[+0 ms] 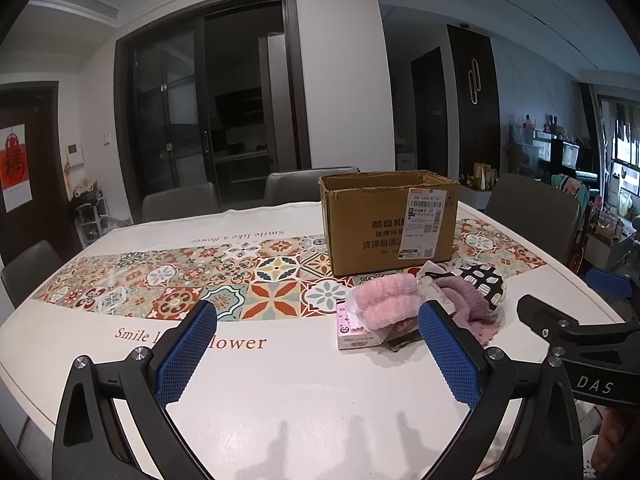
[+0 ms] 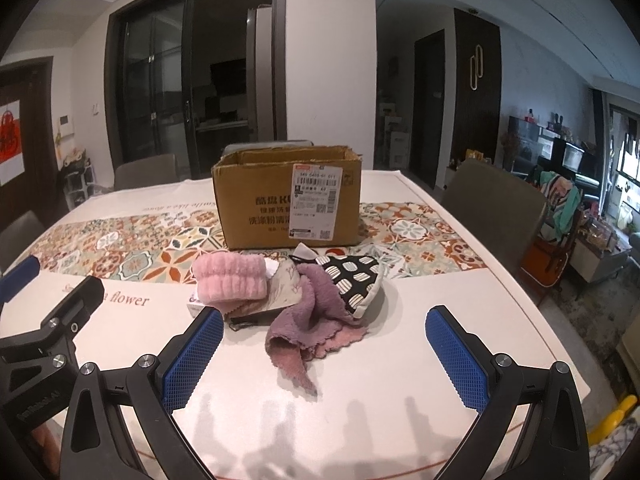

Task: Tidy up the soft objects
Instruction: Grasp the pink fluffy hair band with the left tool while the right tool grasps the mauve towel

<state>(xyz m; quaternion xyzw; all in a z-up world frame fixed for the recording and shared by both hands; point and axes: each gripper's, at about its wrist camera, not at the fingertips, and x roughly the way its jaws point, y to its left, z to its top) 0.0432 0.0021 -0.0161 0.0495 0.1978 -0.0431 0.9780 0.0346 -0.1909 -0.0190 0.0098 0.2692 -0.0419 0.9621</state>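
Left tool [image 1: 318, 344]: fingers spread apart, holding nothing, above the surface [image 1: 280, 392]. Right tool [image 2: 324, 354]: fingers spread apart, holding nothing. The soft objects lie heaped on the surface directly in front of the open cardboard box [image 2: 288, 204]: pink fluffy band [image 2: 230, 282], purple cloth [image 2: 308, 312], black-and-white patterned mitt [image 2: 354, 278]. The pile rests partly on a small flat carton [image 1: 354, 334].

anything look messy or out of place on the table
Yes. The soft things lie in a loose heap in front of the open box, not in it: a pink fuzzy piece, a crumpled purple cloth and a dotted mitt, overlapping. Both grippers, left and right, are open and empty.
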